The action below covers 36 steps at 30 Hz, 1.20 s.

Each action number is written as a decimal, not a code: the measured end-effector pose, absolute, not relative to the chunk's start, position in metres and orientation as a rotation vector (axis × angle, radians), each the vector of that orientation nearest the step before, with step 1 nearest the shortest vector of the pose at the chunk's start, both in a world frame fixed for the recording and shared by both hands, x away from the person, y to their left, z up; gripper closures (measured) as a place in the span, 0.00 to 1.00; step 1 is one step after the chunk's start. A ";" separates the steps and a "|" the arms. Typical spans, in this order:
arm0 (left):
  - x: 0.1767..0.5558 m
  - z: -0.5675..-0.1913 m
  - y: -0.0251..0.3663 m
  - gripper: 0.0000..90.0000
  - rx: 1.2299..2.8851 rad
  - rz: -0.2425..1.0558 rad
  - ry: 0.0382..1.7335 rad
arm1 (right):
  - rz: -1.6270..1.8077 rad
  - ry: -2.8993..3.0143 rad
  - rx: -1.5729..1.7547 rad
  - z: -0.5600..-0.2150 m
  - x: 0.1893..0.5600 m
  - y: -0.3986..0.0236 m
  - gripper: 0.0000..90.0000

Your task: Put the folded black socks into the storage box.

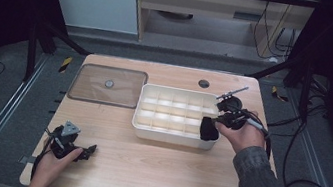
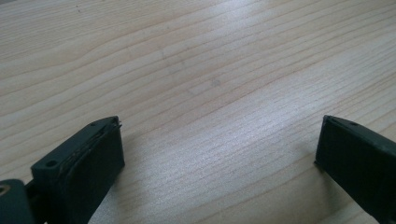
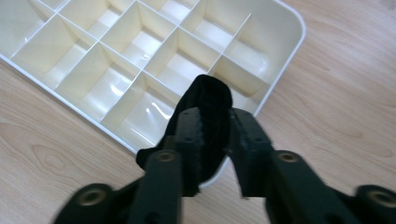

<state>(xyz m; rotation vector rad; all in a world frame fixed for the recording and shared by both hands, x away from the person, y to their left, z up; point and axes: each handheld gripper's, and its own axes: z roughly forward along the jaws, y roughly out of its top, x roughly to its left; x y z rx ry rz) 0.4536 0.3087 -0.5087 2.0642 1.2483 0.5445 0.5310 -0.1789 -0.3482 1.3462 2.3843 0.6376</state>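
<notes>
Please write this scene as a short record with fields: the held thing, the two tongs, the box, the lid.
held thing: black cloth item, pinched above the box's near right corner
right tongs: shut on the cloth
left tongs: open, nothing between the jaws, low over bare table
box: white divided box, compartments look empty
lid: clear lid, flat on the table left of the box

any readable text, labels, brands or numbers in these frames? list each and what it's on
None readable.
Divided tray: plain white, no marking.
Clear lid: no print; its round centre piece is too small to tell.
Black cloth in the right gripper: no tag visible.
Left gripper and table: no lettering.
</notes>
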 end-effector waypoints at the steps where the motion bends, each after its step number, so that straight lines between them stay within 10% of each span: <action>1: 0.454 -0.509 0.309 0.00 2.069 0.545 1.247 | 0.641 2.384 1.339 -0.346 0.532 -0.181 0.90; 36: 0.456 -0.509 0.309 0.00 2.064 0.549 1.257 | 0.621 2.419 1.407 -0.359 0.559 -0.175 1.00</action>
